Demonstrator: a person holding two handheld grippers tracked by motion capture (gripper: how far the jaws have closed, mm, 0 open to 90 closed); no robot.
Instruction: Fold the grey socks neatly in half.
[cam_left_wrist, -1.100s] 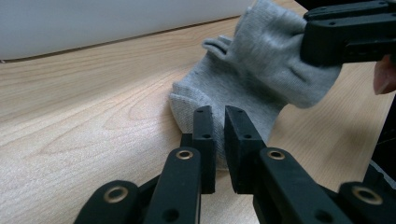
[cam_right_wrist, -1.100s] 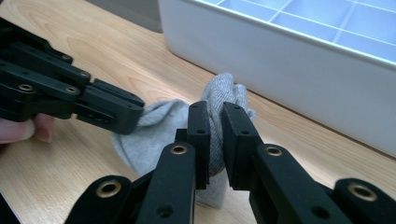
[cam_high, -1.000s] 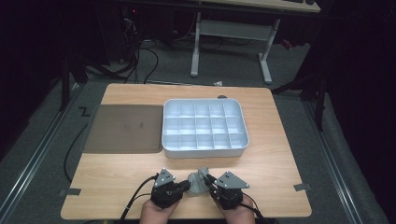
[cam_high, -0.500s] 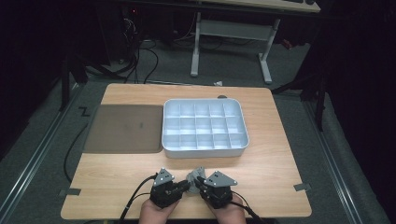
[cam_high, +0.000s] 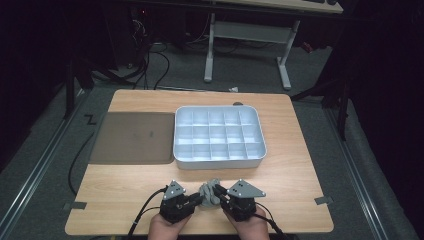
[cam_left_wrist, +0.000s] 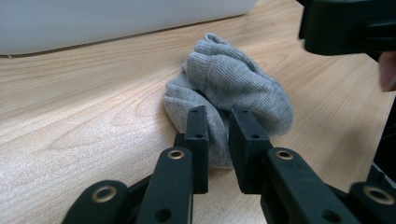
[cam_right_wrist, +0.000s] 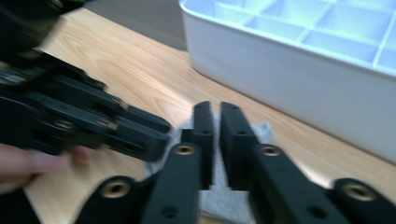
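Progress is judged early in the high view: a grey sock (cam_high: 210, 191) lies bunched on the worktop (cam_high: 125, 185) between both tools, near the empty divided tray (cam_high: 218, 159). In the left gripper view, the left tool (cam_left_wrist: 219, 128), its jaws just eased slightly apart, is seen astride the sock's edge without a clear pinch. In the right gripper view, the right tool (cam_right_wrist: 215, 122) has just been closed almost fully, seemingly on sock fabric.

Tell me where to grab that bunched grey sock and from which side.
Grip the sock at its raised, folded top hump, coming level from the near side with the left gripper; that bulge stands clear of the table, probably giving the jaws cloth to pinch.
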